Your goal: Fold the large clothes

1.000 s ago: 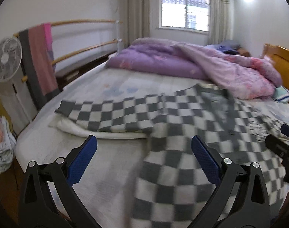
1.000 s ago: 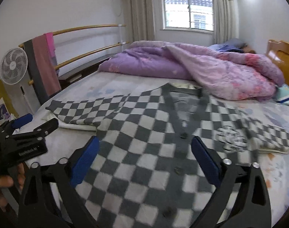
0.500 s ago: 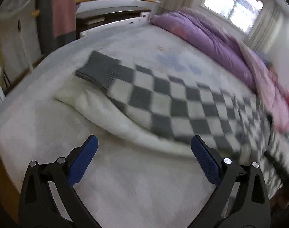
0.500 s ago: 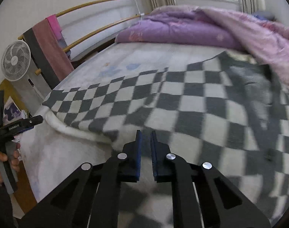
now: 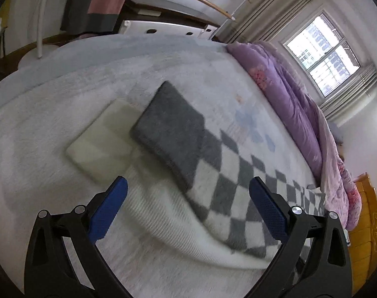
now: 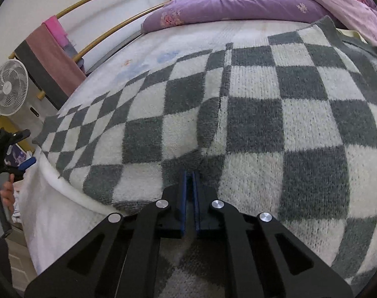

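Observation:
A grey-and-white checked knit cardigan (image 6: 250,114) lies spread on the bed. Its sleeve (image 5: 228,173) runs out to a plain grey cuff (image 5: 171,131), which rests on a cream-white layer (image 5: 101,144). My left gripper (image 5: 187,183) hovers open just short of the cuff, with the sleeve's white edge between and below its blue pads (image 5: 109,206). My right gripper (image 6: 189,172) is shut, its tips down against the cardigan where the sleeve meets the body, and the knit creases there. Nothing shows between its pads. In the right wrist view the left gripper (image 6: 12,146) sits at the far left, held by a hand (image 6: 4,193).
A purple quilt (image 6: 238,2) is heaped along the far side of the bed. A fan (image 6: 8,87) and a rail with a pink-and-grey towel (image 6: 51,57) stand beyond the bed's left edge. A wooden headboard (image 5: 364,223) is at the right, and a window (image 5: 322,47) beyond.
My left gripper swung left and down to the sleeve cuff, rolling as it went. My right gripper shut in the air, then dropped onto the cardigan near the sleeve's root.

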